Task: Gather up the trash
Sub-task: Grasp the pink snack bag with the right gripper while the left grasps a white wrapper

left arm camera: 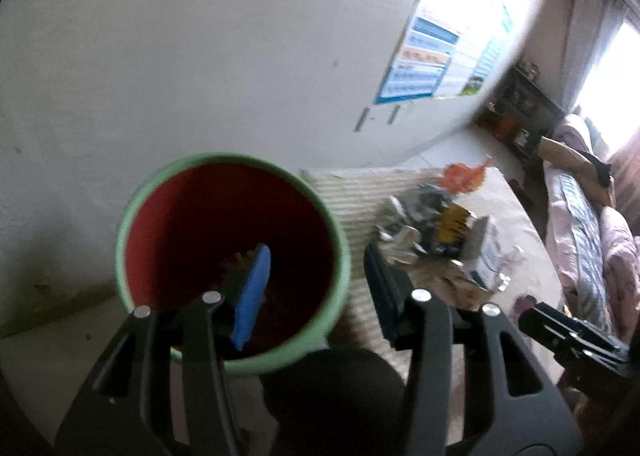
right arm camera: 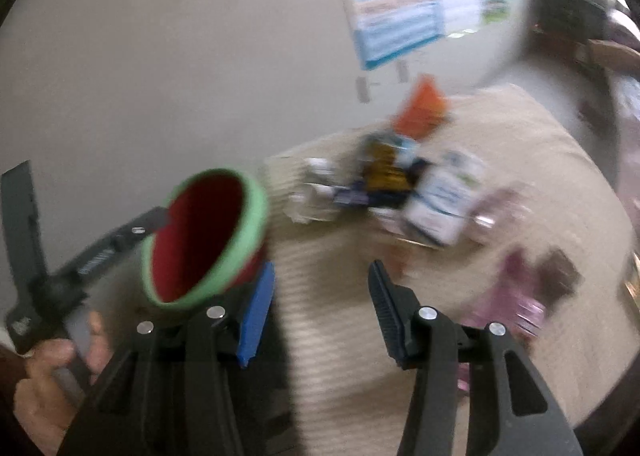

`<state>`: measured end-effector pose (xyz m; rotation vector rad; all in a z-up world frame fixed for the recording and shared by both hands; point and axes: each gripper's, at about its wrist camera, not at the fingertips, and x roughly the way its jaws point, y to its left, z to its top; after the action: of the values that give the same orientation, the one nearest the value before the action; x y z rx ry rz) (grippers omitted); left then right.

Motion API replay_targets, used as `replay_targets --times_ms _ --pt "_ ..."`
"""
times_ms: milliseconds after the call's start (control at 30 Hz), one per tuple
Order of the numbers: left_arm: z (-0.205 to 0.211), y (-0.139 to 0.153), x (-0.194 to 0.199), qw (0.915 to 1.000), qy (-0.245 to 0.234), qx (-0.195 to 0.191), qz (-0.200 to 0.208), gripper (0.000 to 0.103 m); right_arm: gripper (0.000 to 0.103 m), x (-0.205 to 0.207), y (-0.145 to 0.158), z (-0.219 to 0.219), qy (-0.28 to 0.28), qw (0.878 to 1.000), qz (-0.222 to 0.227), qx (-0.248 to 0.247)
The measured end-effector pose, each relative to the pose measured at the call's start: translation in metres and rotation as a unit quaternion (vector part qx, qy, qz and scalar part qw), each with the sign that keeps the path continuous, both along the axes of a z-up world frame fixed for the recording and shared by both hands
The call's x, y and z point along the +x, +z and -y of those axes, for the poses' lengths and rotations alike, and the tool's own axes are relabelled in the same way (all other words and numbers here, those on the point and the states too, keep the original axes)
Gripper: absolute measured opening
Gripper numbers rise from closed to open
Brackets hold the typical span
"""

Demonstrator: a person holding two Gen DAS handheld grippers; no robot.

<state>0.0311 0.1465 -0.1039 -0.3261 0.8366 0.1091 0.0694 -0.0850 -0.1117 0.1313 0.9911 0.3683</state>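
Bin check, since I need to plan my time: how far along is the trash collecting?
Something yellowish already lies in the bin. Nothing is in hand: both tongs, left and right, are open and empty. A pile of wrappers and a purple packet remain on the mat.

The bin (left arm camera: 234,256) stands left of the mat (left arm camera: 360,192), on which the trash pile (left arm camera: 444,232) lies, with the wall (left arm camera: 200,56) behind both.

Bin (left arm camera: 236,192): smooth matt plastic, green rim, red inside. Mat (right arm camera: 340,268): ribbed beige cloth. Wrappers (left arm camera: 452,232): glossy foil/paper.
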Motion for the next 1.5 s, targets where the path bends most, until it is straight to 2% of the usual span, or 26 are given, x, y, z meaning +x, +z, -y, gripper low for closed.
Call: replay_targets --times_ms 67,233,400,633,667,700,833,933,1100,1200,1233,1267,1333,1500 --pt "0.013 0.002 0.000 0.9999 -0.010 -0.001 -0.003 0.047 0.056 -0.002 -0.008 0.030 -0.045 0.999 -0.006 -0.007" --pt "0.046 0.003 0.003 0.9990 -0.043 -0.002 -0.013 0.047 0.057 0.000 -0.045 0.099 -0.158 0.986 -0.057 0.005" --pt "0.077 -0.006 0.007 0.9968 -0.074 -0.003 -0.032 0.048 0.065 0.004 -0.078 0.128 -0.210 0.971 -0.109 0.033" --pt "0.121 -0.021 0.029 0.9926 -0.113 0.002 -0.044 0.051 0.065 0.001 -0.114 0.136 -0.209 0.961 -0.161 0.085" --pt "0.127 -0.024 0.034 0.9922 -0.117 0.003 -0.044 0.052 0.052 -0.002 -0.114 0.136 -0.204 0.962 -0.157 0.086" --pt "0.135 -0.029 0.042 0.9915 -0.121 0.005 -0.049 0.052 0.046 -0.005 -0.111 0.134 -0.195 0.966 -0.148 0.084" --pt "0.161 -0.054 0.072 0.9895 -0.125 0.001 -0.073 0.051 0.043 -0.014 -0.099 0.133 -0.169 0.975 -0.118 0.083" --pt "0.172 -0.069 0.089 0.9888 -0.122 -0.007 -0.085 0.051 0.042 -0.018 -0.099 0.138 -0.174 0.974 -0.110 0.095" --pt "0.184 -0.096 0.112 0.9840 -0.129 0.020 -0.121 0.051 0.042 -0.021 -0.102 0.146 -0.183 0.970 -0.114 0.109" --pt "0.183 -0.106 0.115 0.9821 -0.128 0.010 -0.138 0.052 0.043 -0.025 -0.102 0.147 -0.181 0.970 -0.114 0.112" --pt "0.182 -0.106 0.114 0.9823 -0.127 0.007 -0.137 0.050 0.043 -0.026 -0.102 0.148 -0.180 0.971 -0.114 0.112" --pt "0.182 -0.106 0.114 0.9822 -0.130 0.004 -0.136 0.042 0.043 -0.022 -0.103 0.147 -0.179 0.971 -0.114 0.112" --pt "0.184 -0.101 0.112 0.9814 -0.141 0.006 -0.131 0.033 0.043 -0.019 -0.103 0.145 -0.178 0.971 -0.113 0.111" --pt "0.183 -0.093 0.101 0.9793 -0.156 0.000 -0.129 0.031 0.043 -0.017 -0.102 0.144 -0.177 0.973 -0.107 0.105"
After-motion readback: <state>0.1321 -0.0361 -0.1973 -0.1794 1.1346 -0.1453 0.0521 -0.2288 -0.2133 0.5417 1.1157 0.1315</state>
